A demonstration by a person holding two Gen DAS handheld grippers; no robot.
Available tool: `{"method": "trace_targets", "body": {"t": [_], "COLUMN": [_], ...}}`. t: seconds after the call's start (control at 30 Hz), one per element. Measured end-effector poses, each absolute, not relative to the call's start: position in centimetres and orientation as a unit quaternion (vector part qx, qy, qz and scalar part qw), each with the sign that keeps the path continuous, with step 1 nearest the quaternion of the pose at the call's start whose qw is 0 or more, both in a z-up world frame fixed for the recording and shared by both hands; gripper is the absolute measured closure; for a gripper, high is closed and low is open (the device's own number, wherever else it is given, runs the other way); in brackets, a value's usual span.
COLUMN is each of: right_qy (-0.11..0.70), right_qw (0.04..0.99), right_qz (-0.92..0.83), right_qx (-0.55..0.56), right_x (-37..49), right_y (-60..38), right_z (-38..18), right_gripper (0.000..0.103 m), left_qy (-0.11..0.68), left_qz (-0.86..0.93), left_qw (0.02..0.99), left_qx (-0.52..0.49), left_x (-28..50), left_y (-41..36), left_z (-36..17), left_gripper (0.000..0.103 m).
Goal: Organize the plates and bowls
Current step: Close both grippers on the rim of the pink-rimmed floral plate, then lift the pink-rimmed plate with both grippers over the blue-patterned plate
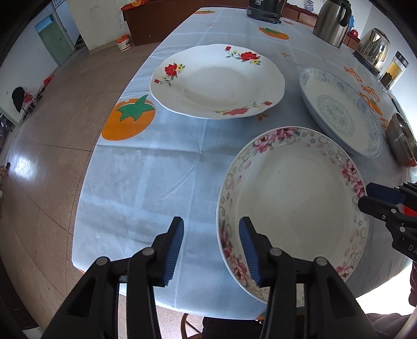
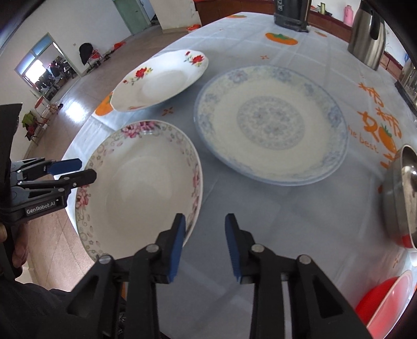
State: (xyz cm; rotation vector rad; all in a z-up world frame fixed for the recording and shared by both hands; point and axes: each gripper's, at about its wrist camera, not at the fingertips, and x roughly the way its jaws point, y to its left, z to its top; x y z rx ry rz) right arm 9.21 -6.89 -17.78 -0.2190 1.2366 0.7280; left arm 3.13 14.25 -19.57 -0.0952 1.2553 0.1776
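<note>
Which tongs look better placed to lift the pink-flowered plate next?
Both straddle its rim, on opposite sides. Probably the left tongs: their pad reaches further over the pink-flowered plate; the right tongs only catch the edge.

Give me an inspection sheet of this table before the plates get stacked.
Surface: pale blue persimmon-print tablecloth on a round table.
Job's things: pink-flowered white ceramic plate nearest; red-flowered white ceramic plate and blue-patterned ceramic plate beyond, all apart; steel bowl and red plastic bowl at the right wrist view's right edge.
Clutter: steel kettle, glass jar, dark appliance at the far side.
Grippers: left hand-held gripper and right hand-held gripper open, straddling opposite sides of the pink-flowered plate's rim.
Cables: nothing seen.
Surroundings: tiled floor, green door.
</note>
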Motion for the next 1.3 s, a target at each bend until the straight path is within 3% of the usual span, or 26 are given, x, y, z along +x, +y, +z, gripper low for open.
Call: {"method": "trace_targets", "body": {"t": [0.2, 0.43, 0.57, 0.67, 0.9, 1.3], "right_qy": [0.568, 0.568, 0.568, 0.568, 0.565, 0.568], "right_qw": [0.739, 0.735, 0.739, 0.737, 0.734, 0.732], "right_qz": [0.346, 0.352, 0.349, 0.351, 0.358, 0.361], "right_qx": [-0.106, -0.114, -0.101, -0.103, -0.117, -0.104], "right_x": [8.9, 8.7, 8.9, 9.0, 8.5, 8.4], "right_y": [-6.2, -5.5, -5.9, -5.9, -5.4, -5.5], "right_z": [-18.3, -18.6, -18.6, -18.6, -18.8, -18.9], "right_gripper": [0.087, 0.090, 0.082, 0.082, 0.090, 0.090], "left_qy": [0.593, 0.588, 0.583, 0.584, 0.587, 0.577], "left_qz": [0.064, 0.064, 0.077, 0.075, 0.058, 0.057], "left_qw": [0.802, 0.805, 0.807, 0.806, 0.804, 0.810], "left_qx": [-0.043, -0.046, -0.047, -0.059, -0.075, -0.091], "left_x": [3.0, 3.1, 2.9, 2.8, 2.8, 2.8], "left_y": [13.5, 13.5, 13.9, 14.2, 14.4, 14.4], "left_z": [-20.3, -20.4, -20.0, -20.0, -20.3, -19.8], "left_gripper": [0.079, 0.080, 0.080, 0.079, 0.080, 0.089]}}
